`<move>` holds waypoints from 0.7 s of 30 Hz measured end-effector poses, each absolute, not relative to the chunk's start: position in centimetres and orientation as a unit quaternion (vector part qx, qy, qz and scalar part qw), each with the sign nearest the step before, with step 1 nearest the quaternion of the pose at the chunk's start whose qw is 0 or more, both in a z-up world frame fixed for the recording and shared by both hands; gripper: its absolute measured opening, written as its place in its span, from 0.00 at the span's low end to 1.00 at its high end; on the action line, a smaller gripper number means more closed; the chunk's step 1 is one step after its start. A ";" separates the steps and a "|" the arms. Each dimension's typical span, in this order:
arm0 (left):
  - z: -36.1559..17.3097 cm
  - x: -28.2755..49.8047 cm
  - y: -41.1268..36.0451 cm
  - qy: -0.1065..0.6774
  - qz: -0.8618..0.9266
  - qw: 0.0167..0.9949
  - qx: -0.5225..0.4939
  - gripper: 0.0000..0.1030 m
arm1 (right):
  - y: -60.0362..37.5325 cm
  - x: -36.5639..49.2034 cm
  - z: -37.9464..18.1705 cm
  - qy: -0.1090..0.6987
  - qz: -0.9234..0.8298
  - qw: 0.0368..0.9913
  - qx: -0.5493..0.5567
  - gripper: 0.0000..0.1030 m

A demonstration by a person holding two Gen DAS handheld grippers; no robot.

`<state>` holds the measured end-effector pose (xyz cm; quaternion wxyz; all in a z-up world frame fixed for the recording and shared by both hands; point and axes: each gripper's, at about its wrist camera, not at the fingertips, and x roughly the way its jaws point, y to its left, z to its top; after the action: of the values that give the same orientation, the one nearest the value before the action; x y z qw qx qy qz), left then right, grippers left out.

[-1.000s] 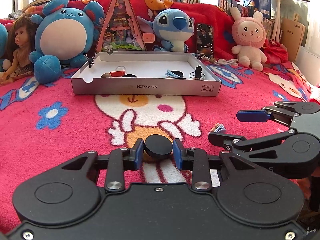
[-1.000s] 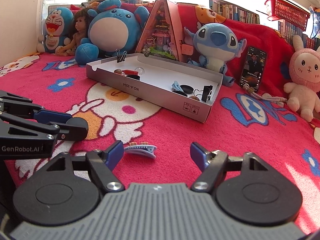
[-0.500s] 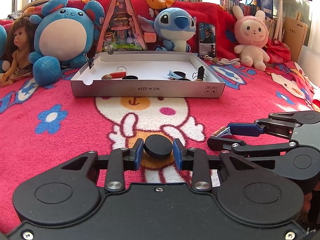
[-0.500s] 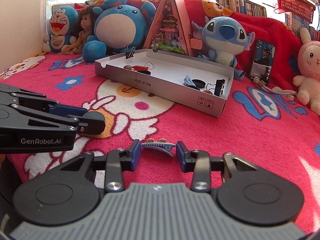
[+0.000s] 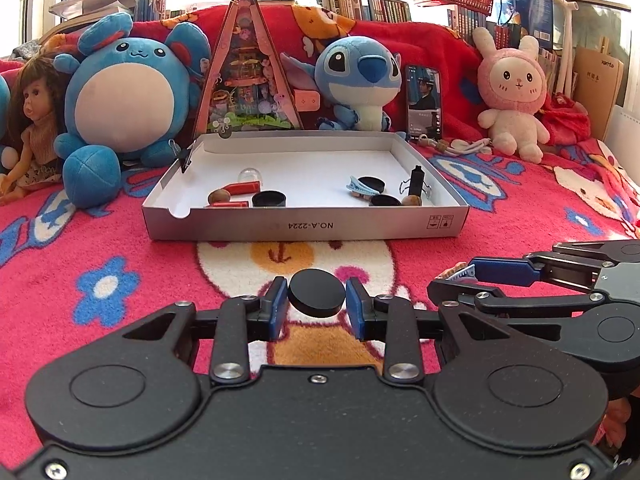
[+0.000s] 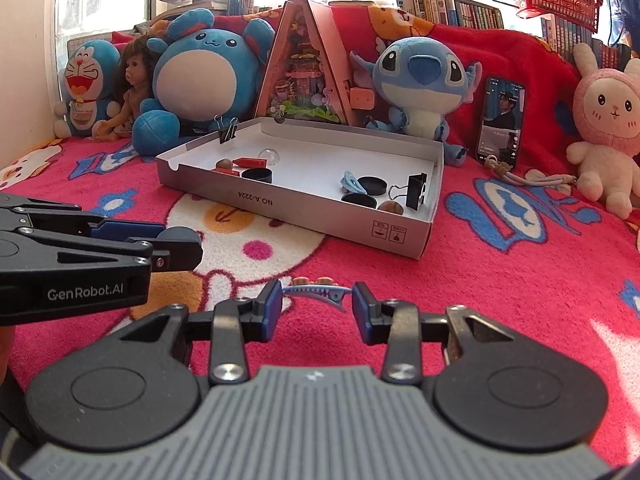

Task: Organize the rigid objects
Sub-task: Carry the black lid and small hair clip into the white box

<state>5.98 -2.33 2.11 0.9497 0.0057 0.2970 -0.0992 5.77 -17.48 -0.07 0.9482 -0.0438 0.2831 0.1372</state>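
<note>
Here, left wrist view: left tongs (image 5: pixel 316 307) pinching black disc (image 5: pixel 316 293) by its edges, held clear above red blanket (image 5: pixel 120 248), likely for carry to white box tray (image 5: pixel 304 222) ahead, where similar discs, clips, nuts already lie. Tray sits closer and larger than second ago.

Right wrist view: right tongs (image 6: pixel 316 308) closed on blue hair clip (image 6: pixel 316 292) end to end, lengthwise, low by blanket. Second ago these tongs stood spread, clip lying loose near left pad; now gripped, ready for tray.

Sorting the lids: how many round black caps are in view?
4: three in the white box, at and; one in the left gripper, at. More may be hidden.
</note>
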 end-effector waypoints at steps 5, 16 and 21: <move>3.2 8.6 -2.1 0.286 -0.093 0.954 0.005 0.29 | -17.3 7.6 0.9 0.284 0.125 0.950 -0.033 0.43; 4.7 14.3 -0.7 0.284 -0.080 0.955 -0.011 0.29 | -17.3 12.1 2.7 0.283 0.103 0.953 -0.003 0.43; 5.4 17.4 0.1 0.285 -0.090 0.954 -0.021 0.29 | -17.4 14.2 3.5 0.285 0.094 0.954 0.001 0.43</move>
<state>17.41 0.07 5.36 0.9540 -0.0205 0.2854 -0.0897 14.17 -17.42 3.48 0.9540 0.0014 0.2847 0.0945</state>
